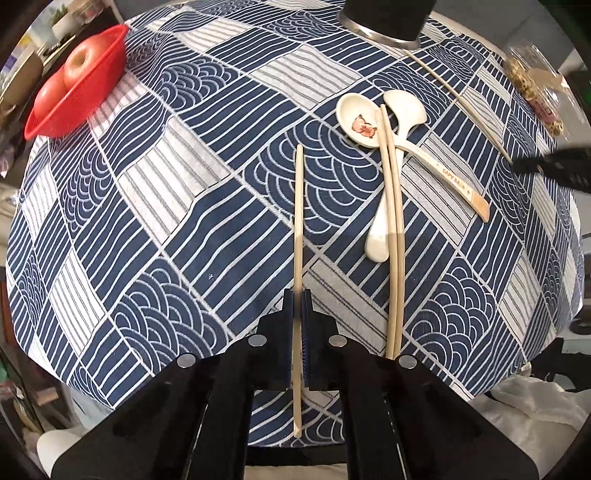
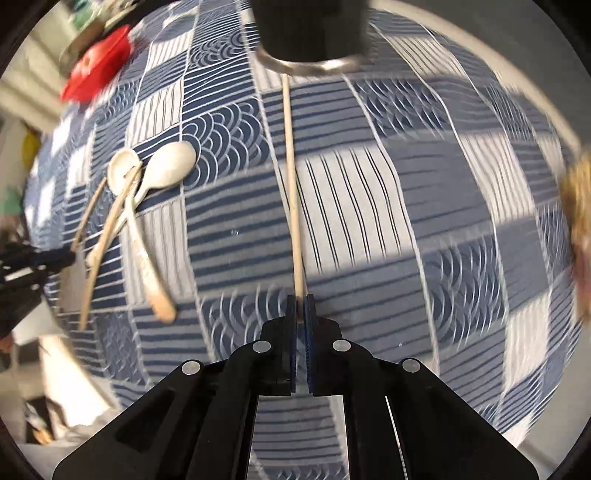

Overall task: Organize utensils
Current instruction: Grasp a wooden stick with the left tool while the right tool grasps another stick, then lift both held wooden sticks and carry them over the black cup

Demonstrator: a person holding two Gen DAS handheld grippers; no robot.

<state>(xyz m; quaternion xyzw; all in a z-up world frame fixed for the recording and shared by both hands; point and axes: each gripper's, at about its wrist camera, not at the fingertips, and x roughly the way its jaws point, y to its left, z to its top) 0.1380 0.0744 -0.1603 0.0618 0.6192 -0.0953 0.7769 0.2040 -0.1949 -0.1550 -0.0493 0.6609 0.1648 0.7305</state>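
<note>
Chopsticks are what I'm sorting: my left gripper (image 1: pixel 300 295) has its fingers clamped on one chopstick (image 1: pixel 298 221) partway along its length, and my right gripper (image 2: pixel 301 306) pinches another (image 2: pixel 291 177) at its near end, tip reaching toward the dark cup (image 2: pixel 310 33). Thin, stiff, light sticks; I judge they'd pivot if held off-centre. A loose pair (image 1: pixel 393 229) lies across two pale spoons (image 1: pixel 384 125) on the counter (image 1: pixel 184 192). A red basket (image 1: pixel 74 99) holds apples (image 1: pixel 86 61).
</note>
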